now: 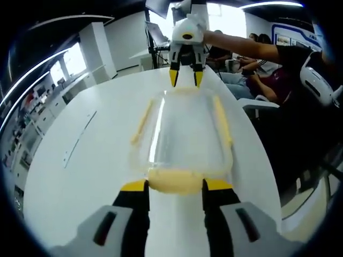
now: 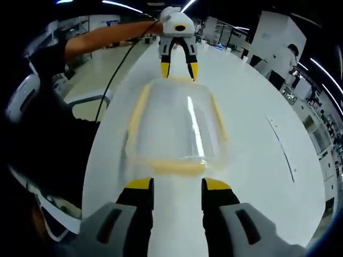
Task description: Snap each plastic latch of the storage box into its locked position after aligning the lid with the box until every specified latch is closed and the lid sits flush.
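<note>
White bench [image 1: 80, 160] | clear plastic storage box with yellow latches [image 1: 185, 134] mid-bench | left tool [image 1: 175, 187], right tool [image 2: 175, 184] open at opposite end latches | latching; apparently unsnapped, press next

Clear box [image 1: 187, 134] with clear lid [image 2: 179, 123] on, long axis running away from the fingers [image 1: 134, 186], lying flat. Yellow end latch [image 1: 176, 181] sits between the near fingertips; side latches [image 1: 221, 120] yellow along both long edges. Far end latch [image 2: 179, 80] sits at the opposite fingertips [image 2: 165, 68].
</note>
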{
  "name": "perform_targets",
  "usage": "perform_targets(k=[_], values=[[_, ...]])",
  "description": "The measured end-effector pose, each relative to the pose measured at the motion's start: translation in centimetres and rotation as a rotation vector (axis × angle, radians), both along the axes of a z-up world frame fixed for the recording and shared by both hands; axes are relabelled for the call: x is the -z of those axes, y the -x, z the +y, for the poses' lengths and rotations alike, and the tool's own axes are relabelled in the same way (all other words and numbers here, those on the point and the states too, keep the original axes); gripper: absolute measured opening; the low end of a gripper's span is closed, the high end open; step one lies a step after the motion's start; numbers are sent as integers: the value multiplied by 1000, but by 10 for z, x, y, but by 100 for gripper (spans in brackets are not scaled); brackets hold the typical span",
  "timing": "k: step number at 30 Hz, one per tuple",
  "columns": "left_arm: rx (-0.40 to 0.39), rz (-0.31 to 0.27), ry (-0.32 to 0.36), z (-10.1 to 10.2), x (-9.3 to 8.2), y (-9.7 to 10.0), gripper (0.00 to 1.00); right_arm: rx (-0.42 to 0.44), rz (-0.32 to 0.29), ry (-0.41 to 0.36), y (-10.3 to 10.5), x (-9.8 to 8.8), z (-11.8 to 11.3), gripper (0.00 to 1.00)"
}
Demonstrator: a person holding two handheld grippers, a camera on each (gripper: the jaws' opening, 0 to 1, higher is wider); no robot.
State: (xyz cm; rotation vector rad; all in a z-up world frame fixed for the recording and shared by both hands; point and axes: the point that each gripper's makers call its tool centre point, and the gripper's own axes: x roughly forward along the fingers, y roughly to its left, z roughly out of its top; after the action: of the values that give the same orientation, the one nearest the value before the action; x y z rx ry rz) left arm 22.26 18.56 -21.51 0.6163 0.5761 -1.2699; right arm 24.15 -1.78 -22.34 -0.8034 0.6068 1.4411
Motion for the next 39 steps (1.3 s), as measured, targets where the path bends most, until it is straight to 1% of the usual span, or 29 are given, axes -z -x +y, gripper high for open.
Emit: perform_targets(k=[4, 6, 7, 11, 14, 18, 23, 31, 33, 39], values=[[-1, 5, -4, 3, 0, -5, 37, 4, 14, -26, 8, 4, 9, 38], [-2, 5, -1, 3, 0, -5, 37, 18, 10, -33, 4, 4, 7, 38], [-1, 4, -1, 2, 0, -5, 37, 23, 13, -50, 3, 3, 9, 39], [-1, 6, -5, 4, -1, -10, 37, 29, 28, -59, 2, 3, 9, 40], [-2, 8, -7, 5, -1, -10, 37, 32, 26, -64, 1, 2, 9, 41], [-6, 5, -8, 5, -1, -11, 37, 24, 26, -58, 0, 2, 9, 38], [-9, 4, -7, 5, -1, -12, 37, 26, 23, -53, -3, 2, 8, 36], [-11, 5, -12, 8, -2, -15, 37, 26, 12, -43, -7, 1, 9, 36], [-9, 4, -16, 6, -1, -12, 37, 23, 7, -38, -6, 1, 9, 37], [-8, -2, -17, 6, -2, -10, 37, 16, -14, -9, -7, 0, 11, 39]])
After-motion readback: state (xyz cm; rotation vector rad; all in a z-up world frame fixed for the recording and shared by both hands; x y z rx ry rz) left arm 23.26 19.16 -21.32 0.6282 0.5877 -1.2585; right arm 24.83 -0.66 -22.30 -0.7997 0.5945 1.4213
